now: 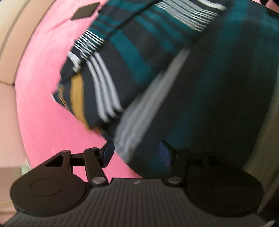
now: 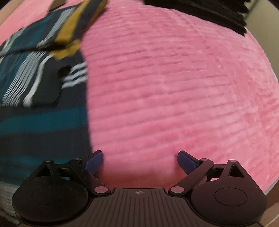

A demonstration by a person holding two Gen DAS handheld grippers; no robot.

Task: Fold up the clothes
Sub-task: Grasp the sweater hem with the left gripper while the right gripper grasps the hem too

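Striped shirt [image 1: 139, 69] – between left tool [image 1: 136, 153] fingers

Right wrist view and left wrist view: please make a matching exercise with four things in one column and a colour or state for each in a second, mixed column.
Things:
1. striped garment
2. ribbed cover
3. right gripper
4. stack of dark cloth

Colours or states:
a. pink
b. open, over bare cover
c. black, at the far edge
d. navy, teal, white and mustard

Pairs: 1-d, 2-a, 3-b, 4-c
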